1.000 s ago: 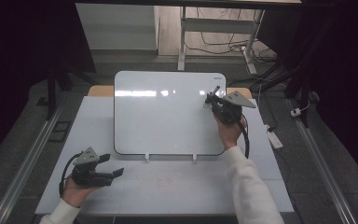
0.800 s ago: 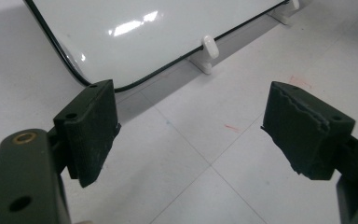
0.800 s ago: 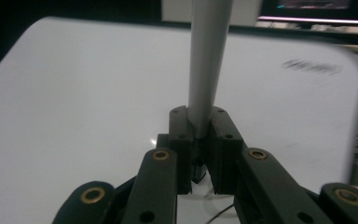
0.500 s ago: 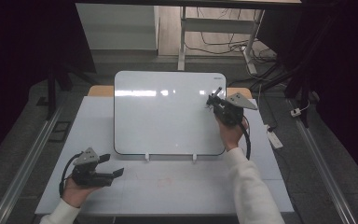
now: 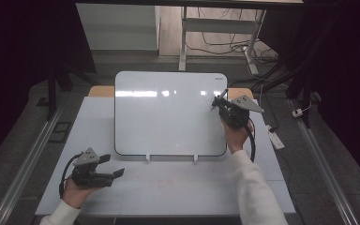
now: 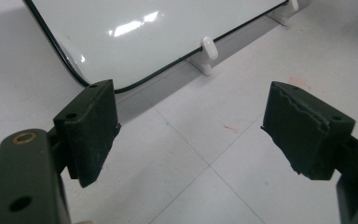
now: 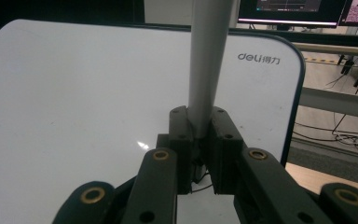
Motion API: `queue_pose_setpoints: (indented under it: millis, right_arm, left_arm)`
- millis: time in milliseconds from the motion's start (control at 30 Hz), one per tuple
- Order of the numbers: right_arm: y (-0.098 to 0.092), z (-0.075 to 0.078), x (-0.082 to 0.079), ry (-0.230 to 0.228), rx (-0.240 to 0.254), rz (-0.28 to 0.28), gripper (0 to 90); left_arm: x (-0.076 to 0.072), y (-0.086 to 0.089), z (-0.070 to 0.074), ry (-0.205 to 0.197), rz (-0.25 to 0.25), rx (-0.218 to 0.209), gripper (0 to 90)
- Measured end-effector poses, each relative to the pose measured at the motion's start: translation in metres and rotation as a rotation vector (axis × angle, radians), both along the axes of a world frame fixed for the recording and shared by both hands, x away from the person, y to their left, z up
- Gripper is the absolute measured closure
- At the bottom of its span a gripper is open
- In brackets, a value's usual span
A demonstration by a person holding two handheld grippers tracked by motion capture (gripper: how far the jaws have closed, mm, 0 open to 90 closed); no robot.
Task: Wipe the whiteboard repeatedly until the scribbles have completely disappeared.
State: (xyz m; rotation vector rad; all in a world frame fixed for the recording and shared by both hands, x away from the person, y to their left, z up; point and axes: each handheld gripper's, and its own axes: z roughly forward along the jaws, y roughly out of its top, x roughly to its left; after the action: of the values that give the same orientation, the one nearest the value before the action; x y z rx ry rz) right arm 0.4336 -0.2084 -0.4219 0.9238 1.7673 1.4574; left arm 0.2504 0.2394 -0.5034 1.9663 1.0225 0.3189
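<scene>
- While the right gripper (image 5: 221, 104) is held at the right edge of the whiteboard (image 5: 168, 112), a white marker (image 7: 208, 56) is pinched between its jaws, which are pressed tight on the barrel.
- From the right gripper view the marker is seen rising straight from the jaws over the board's upper right corner, near the printed brand mark (image 7: 258, 59).
- Whether the tip touches the board cannot be told.
- No strokes are seen on the board, so the step in hand is judged to be the positioning of the marker before writing.
- For the next move, the tip would need to be brought down onto the surface with light, steady pressure.
- The left gripper (image 5: 107, 168) is rested on the worktop (image 5: 178, 183) below the board's lower left corner, jaws spread and nothing between them.
</scene>
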Motion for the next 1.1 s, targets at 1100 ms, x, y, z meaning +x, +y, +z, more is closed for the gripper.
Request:
queue_pose_setpoints:
  millis: [1100]
  right_arm:
    - [0.015,0.0,-0.002,-0.007,-0.062,0.04,80.7]
  left_arm:
    - [-0.001,0.001,0.001,-0.005,0.001,-0.006,18.7]
